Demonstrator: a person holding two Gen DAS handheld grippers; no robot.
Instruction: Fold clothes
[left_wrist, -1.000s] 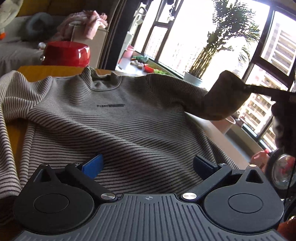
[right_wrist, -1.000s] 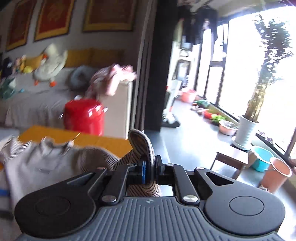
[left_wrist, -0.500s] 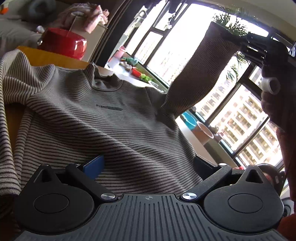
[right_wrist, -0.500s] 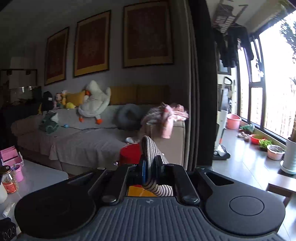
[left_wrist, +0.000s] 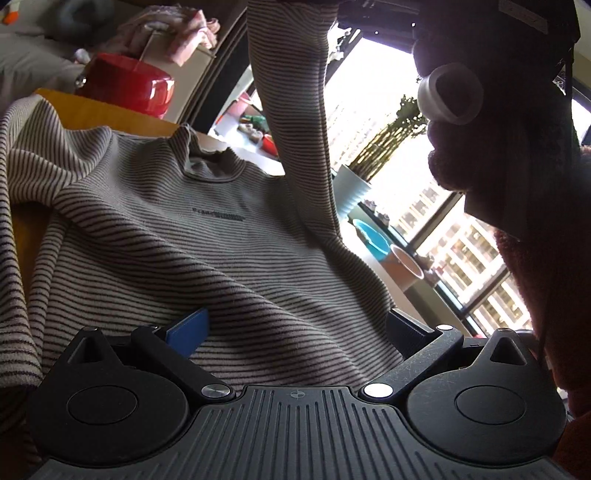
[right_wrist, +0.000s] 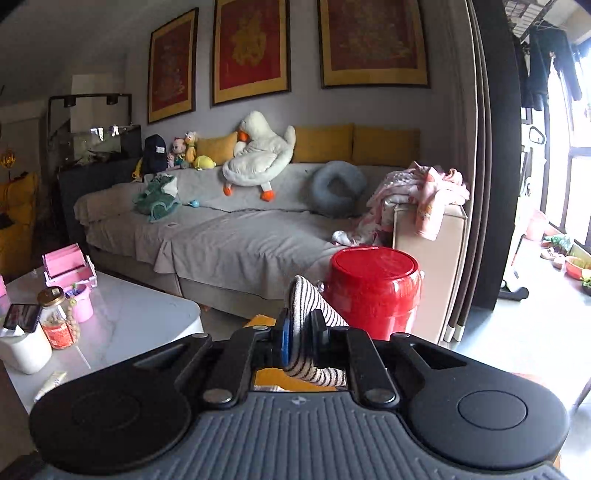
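A grey striped sweater (left_wrist: 192, 236) lies face up on a yellow table (left_wrist: 110, 114), its collar at the far side. My left gripper (left_wrist: 295, 325) is open low over the hem, with the cloth lying between its wide-apart fingers. The sweater's right sleeve (left_wrist: 295, 122) is lifted high and stretched up across the body. My right gripper (right_wrist: 300, 334) is shut on the sleeve cuff (right_wrist: 314, 314), which bulges out past the pads. In the left wrist view the right tool and the hand holding it loom at the upper right.
A red lidded bin (right_wrist: 373, 288) stands past the table's far edge, by a sofa (right_wrist: 240, 236) and a beige cabinet (right_wrist: 432, 258) draped with pink clothes. A white coffee table (right_wrist: 122, 325) with jars is at the left. Windows, a potted plant (left_wrist: 369, 166) and buckets are at the right.
My right gripper has carried the sleeve up and leftward over the sweater's body, from hanging out to the right to stretched overhead. My left gripper has barely moved.
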